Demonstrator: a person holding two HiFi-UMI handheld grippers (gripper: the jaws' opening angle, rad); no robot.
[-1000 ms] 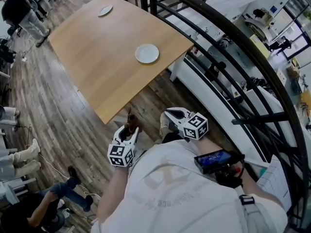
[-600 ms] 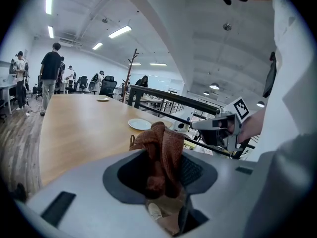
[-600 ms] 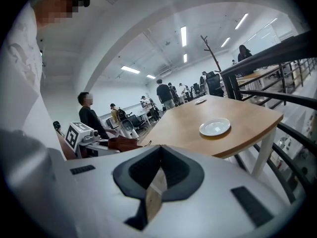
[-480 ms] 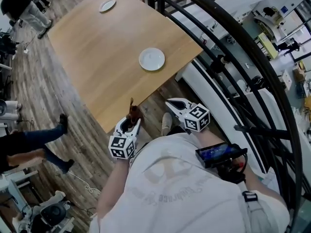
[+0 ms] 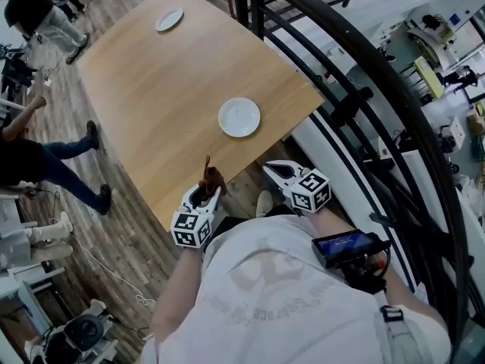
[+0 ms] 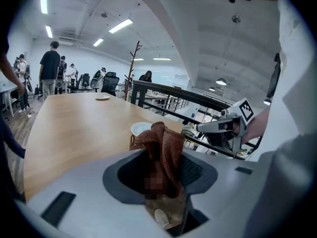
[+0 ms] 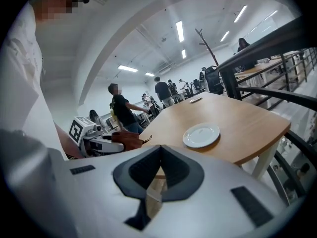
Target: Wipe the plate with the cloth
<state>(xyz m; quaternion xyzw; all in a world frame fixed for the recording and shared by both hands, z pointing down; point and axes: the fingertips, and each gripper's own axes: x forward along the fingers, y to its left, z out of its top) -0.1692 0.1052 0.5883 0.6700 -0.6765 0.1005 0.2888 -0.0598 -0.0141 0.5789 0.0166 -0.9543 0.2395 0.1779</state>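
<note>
A white plate point(image 5: 239, 117) sits near the front right corner of the wooden table point(image 5: 151, 89); it also shows as the plate point(image 7: 201, 134) and, partly hidden, as the plate point(image 6: 140, 128). My left gripper point(image 5: 208, 189) is shut on a brown cloth point(image 5: 211, 178), held just off the table's near edge. The cloth point(image 6: 161, 150) bunches up between the jaws. My right gripper point(image 5: 274, 171) is shut with nothing in it, short of the table, to the right of the left one.
A second white plate point(image 5: 170, 20) lies at the table's far end. A black metal railing point(image 5: 364, 97) runs along the right. People stand at the left point(image 5: 38, 158) on the wooden floor. A phone-like device point(image 5: 345, 246) is at my chest.
Both grippers have moved closer to the table's near edge, and the table and plate sit lower in the head view. A person at the left has walked up the floor.
</note>
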